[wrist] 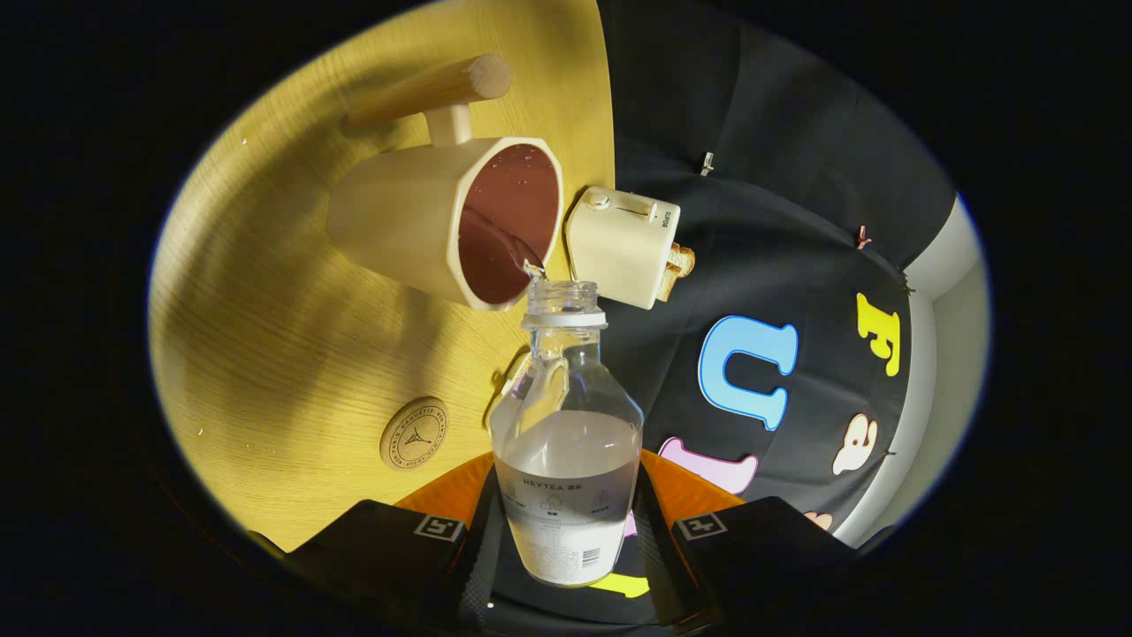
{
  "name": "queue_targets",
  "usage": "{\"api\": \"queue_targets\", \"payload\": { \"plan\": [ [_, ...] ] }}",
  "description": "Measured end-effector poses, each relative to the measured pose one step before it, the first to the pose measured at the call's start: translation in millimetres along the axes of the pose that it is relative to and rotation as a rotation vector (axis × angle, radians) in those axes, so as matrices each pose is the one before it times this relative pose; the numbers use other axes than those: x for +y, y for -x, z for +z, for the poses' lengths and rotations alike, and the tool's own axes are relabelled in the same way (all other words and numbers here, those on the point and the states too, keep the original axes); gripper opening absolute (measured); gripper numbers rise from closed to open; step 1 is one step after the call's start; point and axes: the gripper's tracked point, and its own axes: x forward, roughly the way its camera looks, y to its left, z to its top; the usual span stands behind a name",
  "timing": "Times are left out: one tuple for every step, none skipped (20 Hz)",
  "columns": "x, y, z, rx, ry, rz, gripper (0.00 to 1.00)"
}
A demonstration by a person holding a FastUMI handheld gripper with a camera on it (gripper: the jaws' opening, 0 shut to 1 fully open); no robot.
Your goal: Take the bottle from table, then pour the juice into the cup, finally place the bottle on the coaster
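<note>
- The wooden table [292, 354] was the largest thing we saw, and it appeared rotated because we held the gripper rolled to the side for pouring.
- The cup [442, 221], pale with a dark inside and a wooden handle, stood on the table just beyond the bottle's mouth, so that the stream could fall into it.
- The bottle [566, 442] was clear, without cap, and about half full; it sat between the fingers, tilted toward the cup, and a thin stream of liquid went from its mouth over the cup's rim.
- The gripper [566, 540] was clenched on the bottle's lower body, both fingers pressing on its sides, we judged firmly enough to keep it from slipping while tilted.
- A small toaster [619, 243] with bread stood just right of the cup.
- The coaster [414, 433], a round cork disc, lay on the table nearer to us, left of the bottle, waiting for the last step.
</note>
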Motion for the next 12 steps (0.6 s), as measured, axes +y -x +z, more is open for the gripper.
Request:
{"api": "queue_targets", "payload": {
  "plan": [
    [0.03, -0.25, -0.13, -0.00163, 0.00472, 0.0006, 0.71],
    [-0.29, 0.69, 0.88, -0.00292, 0.00418, 0.00065, 0.71],
    [-0.82, -0.55, 0.24, -0.00205, 0.00542, -0.00041, 0.71],
    [-1.1, 0.25, -0.89, -0.00322, 0.00828, -0.00126, 0.71],
    [0.0, 0.68, 0.27, -0.00084, 0.0103, -0.00372, 0.71],
    [-0.82, 0.22, -0.8, -0.00084, 0.00918, -0.00165, 0.71],
    [-1.79, -1.07, 0.07, -0.00008, 0.00833, 0.00005, 0.71],
    [-1.36, -0.54, -0.01, -0.00043, 0.00985, -0.00001, 0.71],
    [-1.36, -0.81, 0.27, -0.00218, 0.01278, -0.00177, 0.71],
    [-2.08, 1.14, 0.82, -0.00367, 0.01562, -0.00246, 0.71],
    [-2.35, -0.63, 1.08, -0.0026, 0.01449, -0.00132, 0.71],
    [-1.64, 0.2, 0.71, -0.00218, 0.01163, 0.00138, 0.71]
  ]
}}
